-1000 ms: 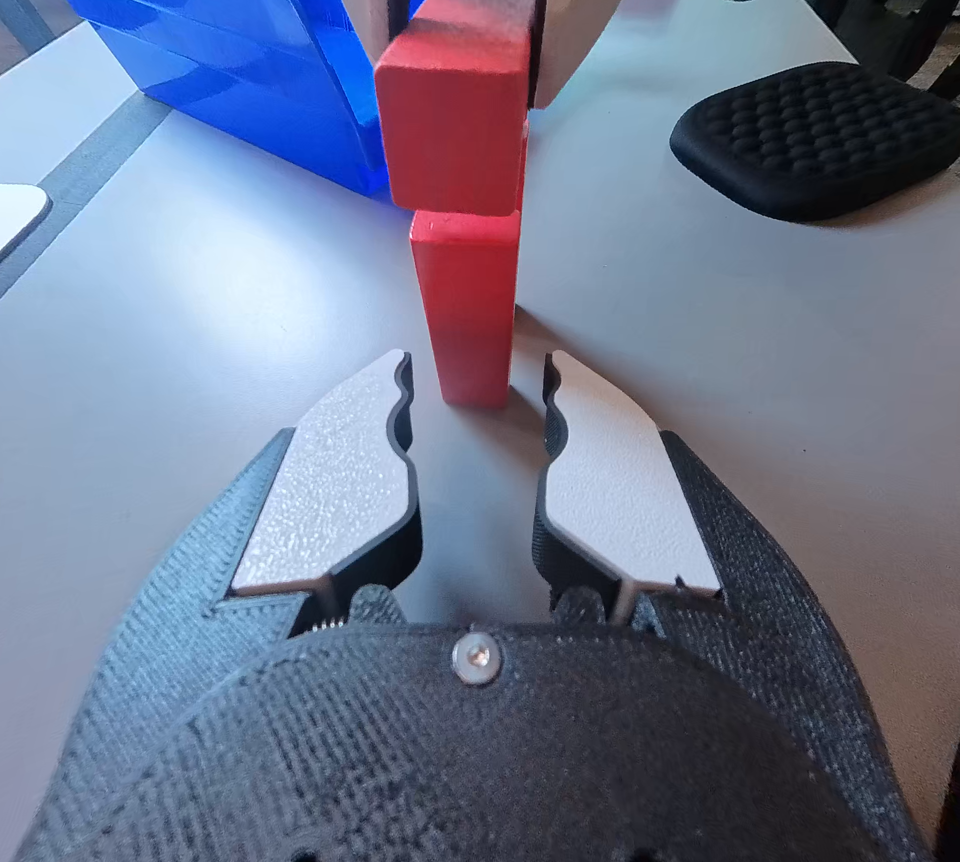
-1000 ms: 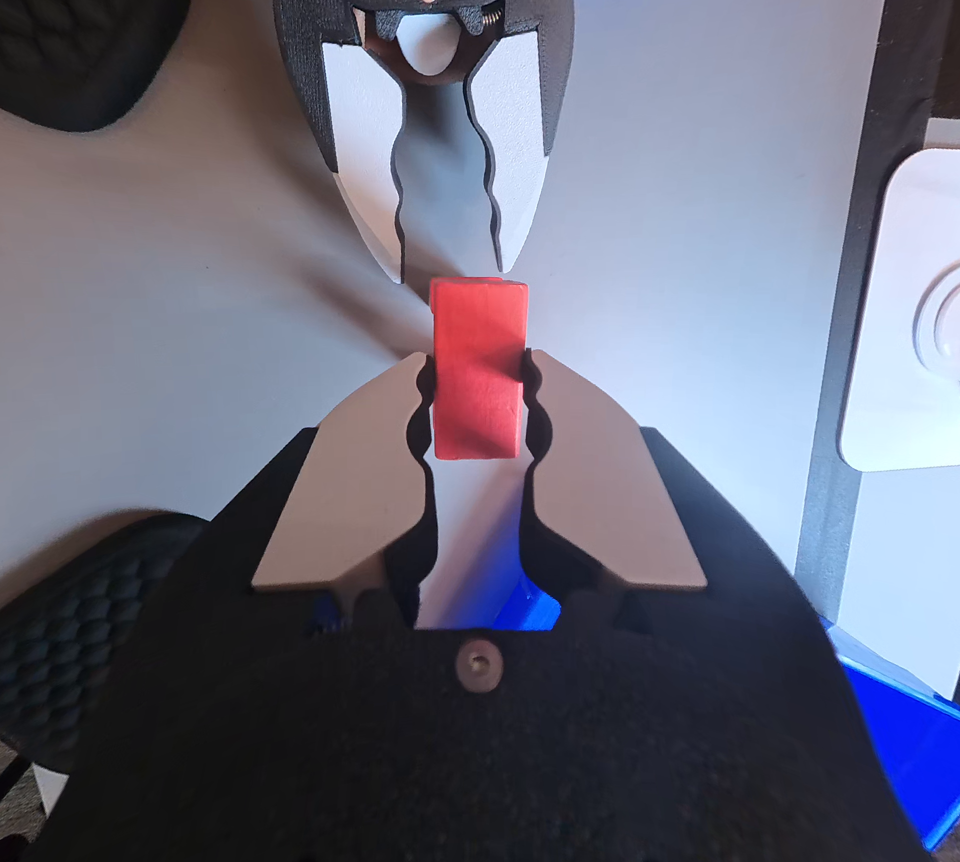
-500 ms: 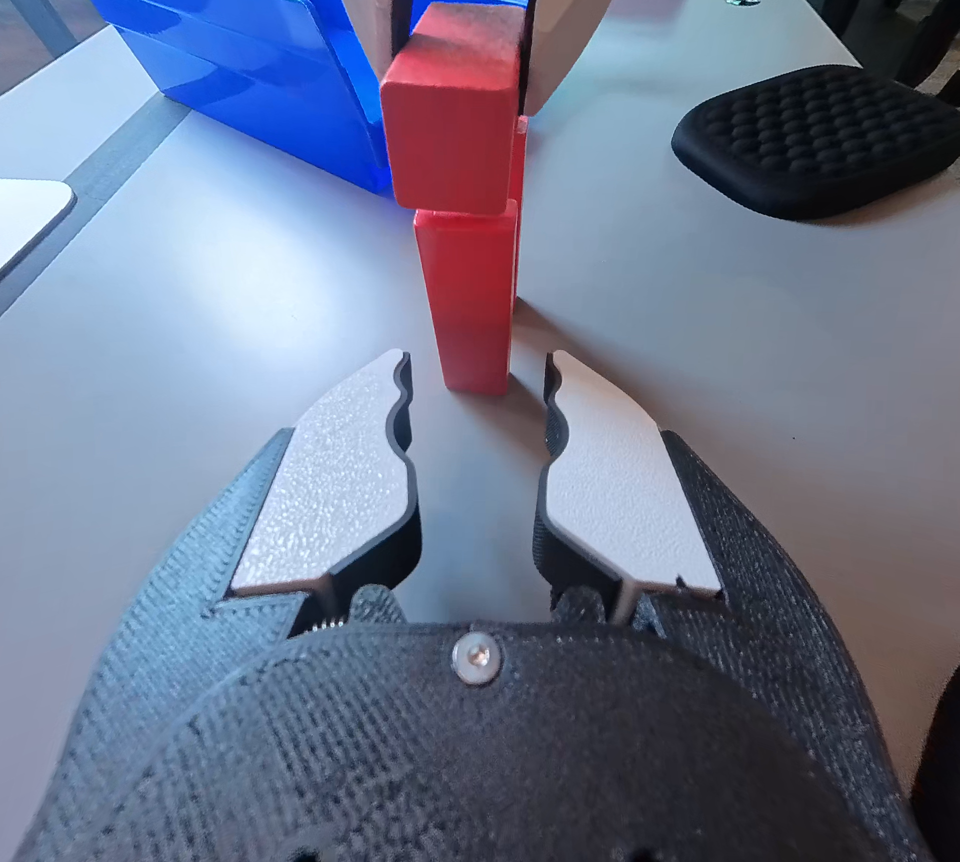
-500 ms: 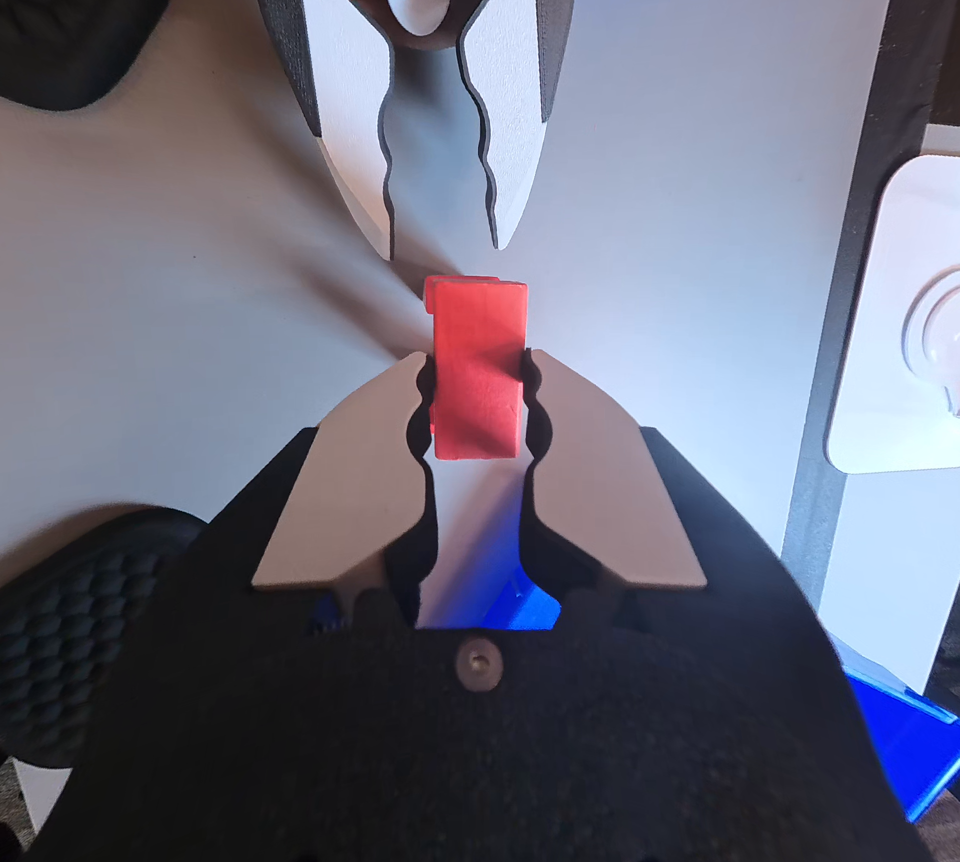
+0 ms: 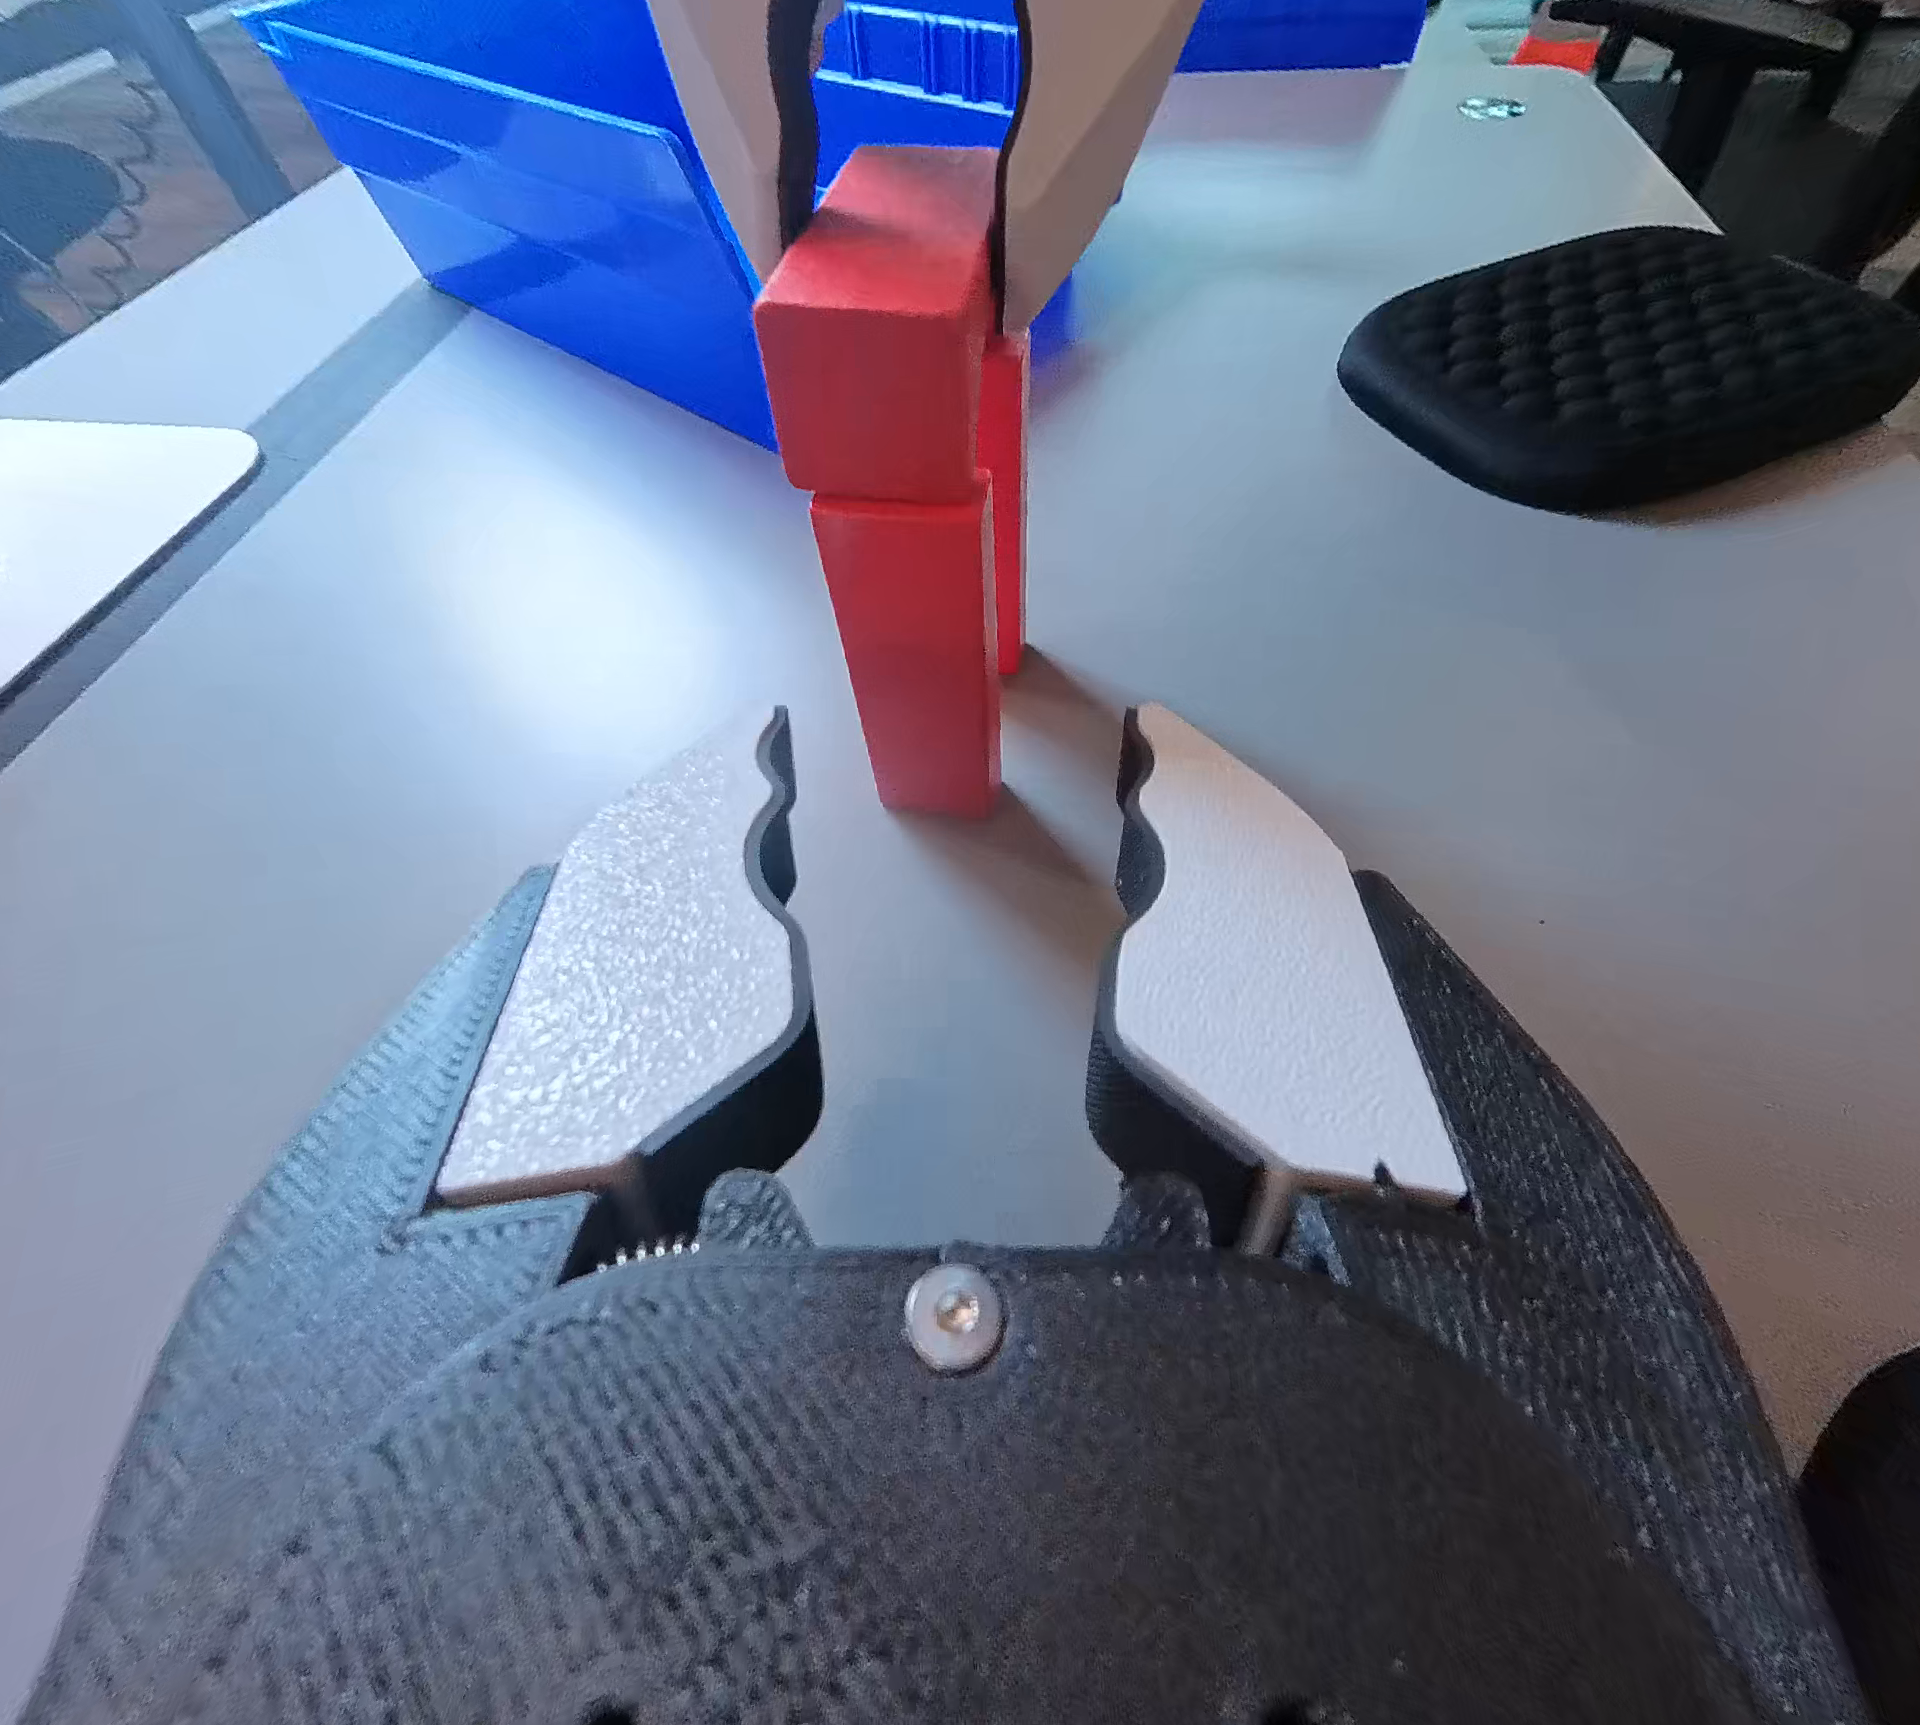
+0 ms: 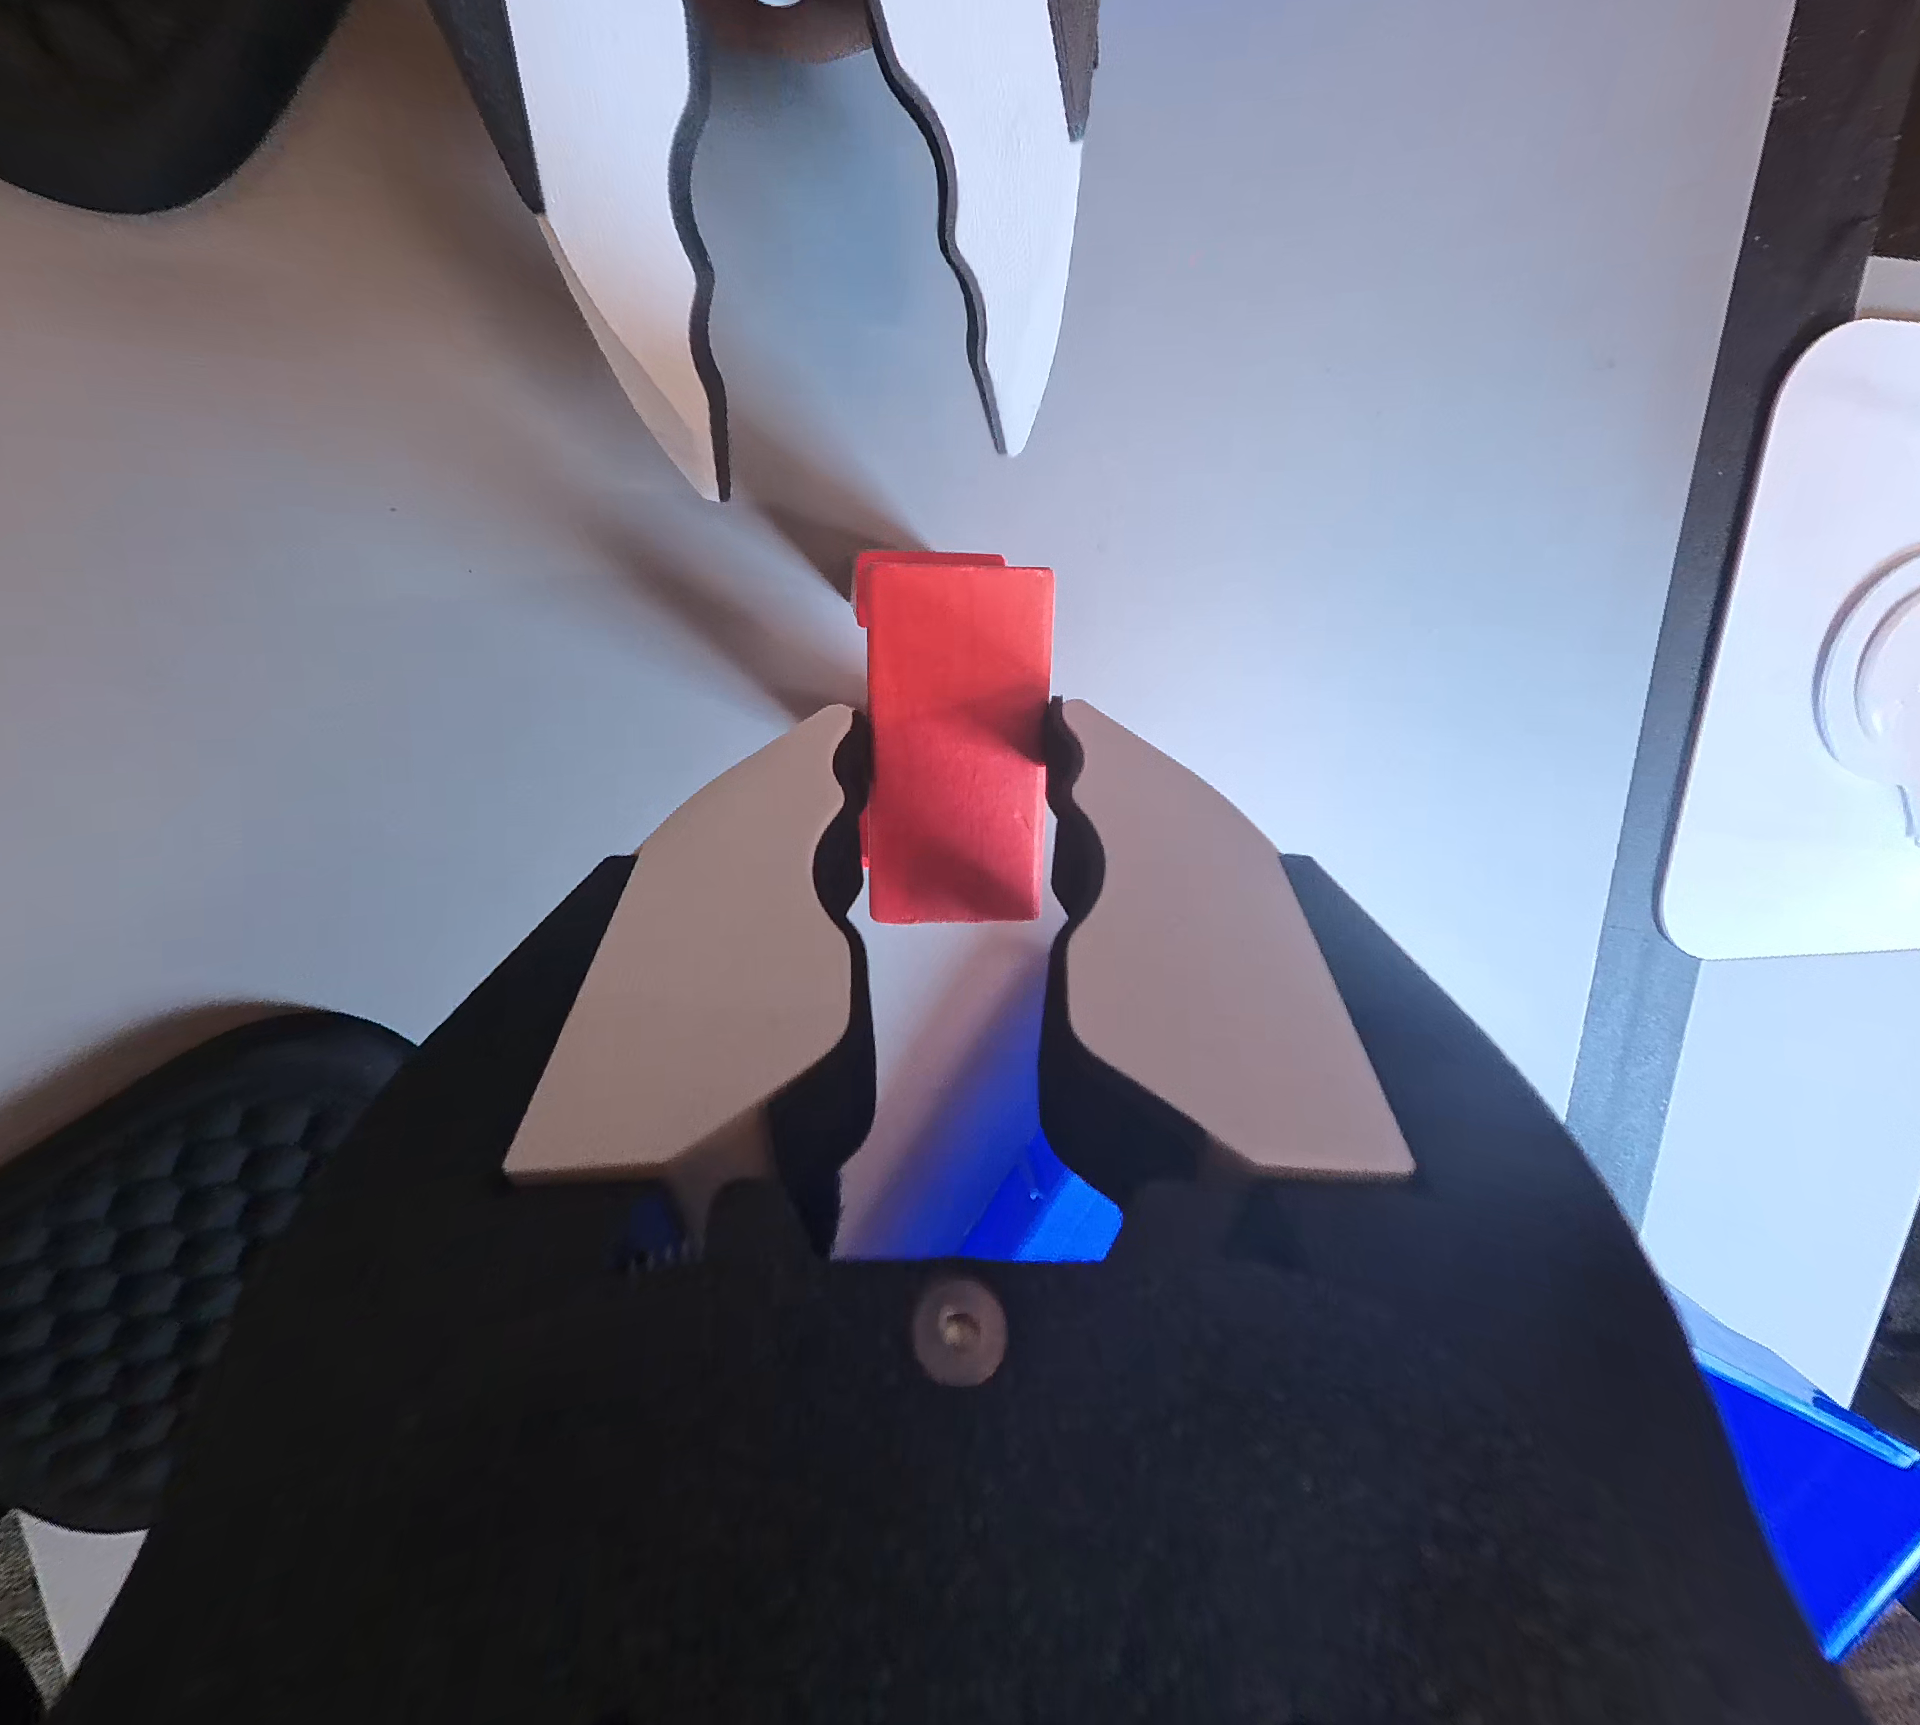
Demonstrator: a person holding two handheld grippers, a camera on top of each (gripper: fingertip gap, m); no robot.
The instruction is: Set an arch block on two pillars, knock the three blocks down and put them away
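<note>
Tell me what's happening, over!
Right hand-held gripper shut on arch block, resting on two pillars. Left hand-held gripper open, empty. Nothing in the way.

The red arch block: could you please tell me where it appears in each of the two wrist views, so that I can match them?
Left wrist view: the arch block is upper centre, on a red pillar, clamped by the right tool from above.
Right wrist view: the arch block is at centre, seen from above, between that tool's fingers.
Shared landmark: the blue bin, behind the blocks in the left view, at the lower right edge in the right.
</note>
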